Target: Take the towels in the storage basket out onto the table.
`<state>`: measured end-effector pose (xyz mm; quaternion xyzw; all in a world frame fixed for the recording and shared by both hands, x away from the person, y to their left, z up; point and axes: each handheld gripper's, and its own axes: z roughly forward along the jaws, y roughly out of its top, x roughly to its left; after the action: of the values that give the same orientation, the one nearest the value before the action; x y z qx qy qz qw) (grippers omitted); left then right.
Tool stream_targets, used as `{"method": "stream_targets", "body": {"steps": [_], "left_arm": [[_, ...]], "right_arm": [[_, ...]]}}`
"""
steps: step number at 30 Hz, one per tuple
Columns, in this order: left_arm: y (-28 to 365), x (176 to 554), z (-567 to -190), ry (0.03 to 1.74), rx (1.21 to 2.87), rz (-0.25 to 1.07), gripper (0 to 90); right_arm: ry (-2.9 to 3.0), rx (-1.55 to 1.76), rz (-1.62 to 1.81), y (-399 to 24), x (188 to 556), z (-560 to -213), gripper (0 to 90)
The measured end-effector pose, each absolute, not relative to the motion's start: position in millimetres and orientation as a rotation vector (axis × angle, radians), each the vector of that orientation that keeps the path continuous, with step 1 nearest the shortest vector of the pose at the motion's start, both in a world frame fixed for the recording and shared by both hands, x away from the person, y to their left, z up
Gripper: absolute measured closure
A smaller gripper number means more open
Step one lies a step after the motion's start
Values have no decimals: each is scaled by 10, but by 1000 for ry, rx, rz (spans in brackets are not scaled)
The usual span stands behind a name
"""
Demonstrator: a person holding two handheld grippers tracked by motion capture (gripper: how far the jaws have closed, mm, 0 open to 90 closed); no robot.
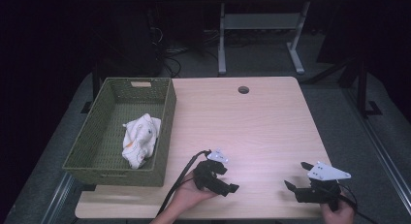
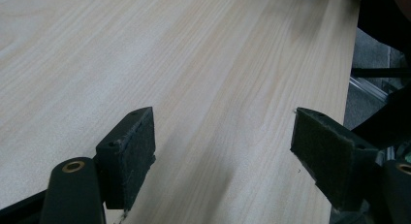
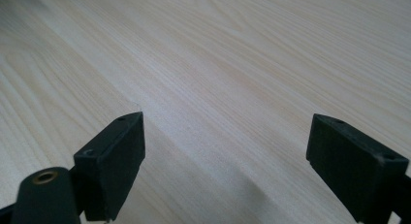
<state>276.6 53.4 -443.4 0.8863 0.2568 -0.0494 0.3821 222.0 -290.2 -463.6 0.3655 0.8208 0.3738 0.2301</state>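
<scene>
Counter (image 1: 252, 122): pale wood-grain top, rectangular; small round hole (image 1: 243, 89) near far edge, well beyond the basket's right side. Bare wood grain under both claws in the left gripper view (image 2: 184, 64) and the right gripper view (image 3: 232, 54).

Basket (image 1: 111, 156): olive-green, woven, rectangular, standing on the counter's left portion, part overhanging the left edge; slot handle in far wall. Landmark for the entries below.

Cloth (image 1: 139, 139): white with small coloured marks, bunched, lying inside the basket against its right wall, toward the near half.

Right claw (image 1: 296, 176): black, topped by a grey three-cornered plate, held in a hand (image 1: 337, 213) at the near edge, well to the right of the basket. Jaws spread wide apart, nothing between them; same wide gap seen in the right gripper view (image 3: 225, 170), pads hovering low over bare wood.

Left claw (image 1: 228, 179): black, small grey plate on top, cable trailing toward the near edge, cradled in a hand (image 1: 186, 192) just right of the basket's near right corner. Jaws apart and empty, confirmed in the left gripper view (image 2: 223, 156); felt-like pads (image 2: 131, 156) frayed at the edges. Both claws well apart from each other and clear of the basket.
</scene>
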Motion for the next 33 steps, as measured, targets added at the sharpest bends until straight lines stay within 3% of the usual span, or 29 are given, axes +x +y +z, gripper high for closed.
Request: {"method": "stream_targets", "body": {"steps": [15,33], "left_arm": [[575,2968,-4197,671,2299,-157,234],[832,3300,-3582,701,2241,-188,221]], "right_arm": [[2252,1016,1034,-2889,2233,-4637,135],[2250,1029,1032,-2886,2246,-4639,135]]}}
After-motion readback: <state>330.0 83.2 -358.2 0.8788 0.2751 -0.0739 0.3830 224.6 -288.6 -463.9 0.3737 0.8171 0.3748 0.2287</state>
